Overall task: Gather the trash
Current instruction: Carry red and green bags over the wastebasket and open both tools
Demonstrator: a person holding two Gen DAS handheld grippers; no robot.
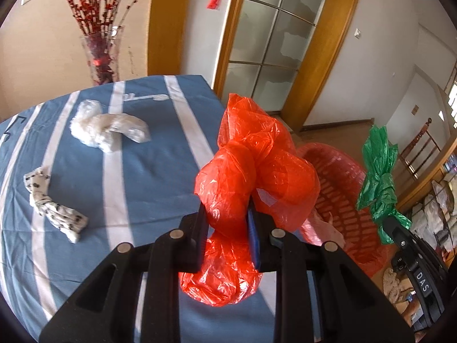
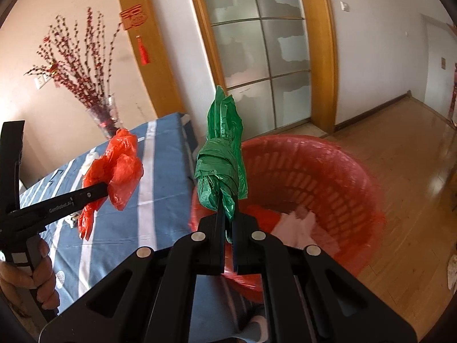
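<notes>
My left gripper (image 1: 227,214) is shut on a knotted red plastic bag (image 1: 257,171), held up over the table's right edge. To its right, my right gripper (image 1: 388,223) holds a knotted green plastic bag (image 1: 377,177). In the right wrist view, the right gripper (image 2: 228,214) is shut on the green bag (image 2: 222,168), which stands upright above the near rim of a red slotted basket (image 2: 342,177). The basket (image 1: 342,191) on the floor holds pink and red scraps (image 2: 300,223). The left gripper (image 2: 107,190) with the red bag (image 2: 120,168) hangs over the table at the left.
On the blue-and-white striped tablecloth (image 1: 142,177) lie a crumpled clear plastic bag (image 1: 105,128) and a spotted white wad (image 1: 54,208). A glass vase of red branches (image 1: 100,51) stands behind the table. A person's hand (image 2: 34,274) grips the left handle. Wooden floor (image 2: 400,157) lies right.
</notes>
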